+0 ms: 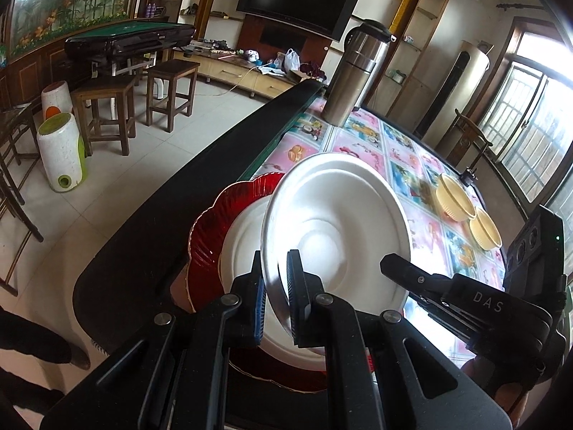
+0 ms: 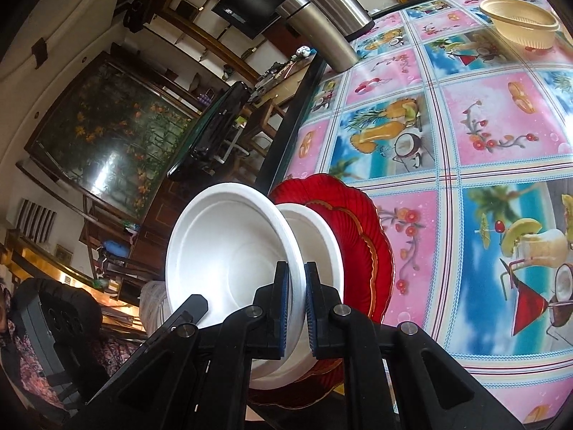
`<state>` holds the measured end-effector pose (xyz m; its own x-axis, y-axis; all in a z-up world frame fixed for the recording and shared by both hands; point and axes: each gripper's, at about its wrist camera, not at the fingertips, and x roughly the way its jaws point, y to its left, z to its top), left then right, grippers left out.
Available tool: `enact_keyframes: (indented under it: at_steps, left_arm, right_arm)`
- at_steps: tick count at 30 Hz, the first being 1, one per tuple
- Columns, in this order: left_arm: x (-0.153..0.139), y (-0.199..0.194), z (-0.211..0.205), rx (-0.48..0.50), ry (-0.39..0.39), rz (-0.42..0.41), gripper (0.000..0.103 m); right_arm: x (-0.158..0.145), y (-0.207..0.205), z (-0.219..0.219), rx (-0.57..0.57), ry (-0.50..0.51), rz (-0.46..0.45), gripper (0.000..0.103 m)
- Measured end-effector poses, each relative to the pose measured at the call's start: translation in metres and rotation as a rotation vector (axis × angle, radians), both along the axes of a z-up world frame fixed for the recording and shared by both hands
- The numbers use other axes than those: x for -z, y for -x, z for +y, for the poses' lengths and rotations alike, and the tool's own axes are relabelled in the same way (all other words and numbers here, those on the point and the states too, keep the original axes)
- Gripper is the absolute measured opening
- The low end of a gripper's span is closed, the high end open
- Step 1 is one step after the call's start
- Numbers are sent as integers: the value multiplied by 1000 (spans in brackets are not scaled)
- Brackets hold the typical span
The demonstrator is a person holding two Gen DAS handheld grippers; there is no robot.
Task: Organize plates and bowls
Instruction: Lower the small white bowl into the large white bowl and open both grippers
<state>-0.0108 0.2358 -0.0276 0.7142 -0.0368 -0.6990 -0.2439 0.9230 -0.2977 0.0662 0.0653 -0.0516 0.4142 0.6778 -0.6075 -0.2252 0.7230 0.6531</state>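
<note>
black fingers of the left gripper (image 1: 274, 286) pinch the near rim of a white plate (image 1: 336, 222), jaws closed on it, so the plate stands tilted up off the stack below. from the other side the right gripper (image 2: 295, 294) clamps the same white plate's rim, its blue-padded fingers (image 2: 283, 286) pressed to either face of the edge. in the left wrist view the right gripper reaches in from the right, level with the plate's rim.

under the raised plate lies a second white plate (image 2: 315, 236), nested in a red scalloped plate (image 2: 361, 222) with a gold-edged rim; the red one rests on the patterned tablecloth (image 2: 465, 136) close to the table's dark edge (image 1: 200, 165). nothing shows inside the white plates.

farther across the table two beige bowls (image 1: 465, 211) sit just beside each other, both appearing empty. a steel thermos (image 1: 354, 75) stands upright near the far edge.
</note>
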Motion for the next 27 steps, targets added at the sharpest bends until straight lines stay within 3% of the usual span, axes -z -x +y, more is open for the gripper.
enact_keyframes:
  at_steps: [13,27]
  left_arm:
    - [12,-12,-1,-1,-26,48,10]
    - [11,-14,-6,-15,-147,78,14]
  right_arm:
    - [3,3,5,14,74,-48,11]
    - [-11,19,24,25,263,-247,11]
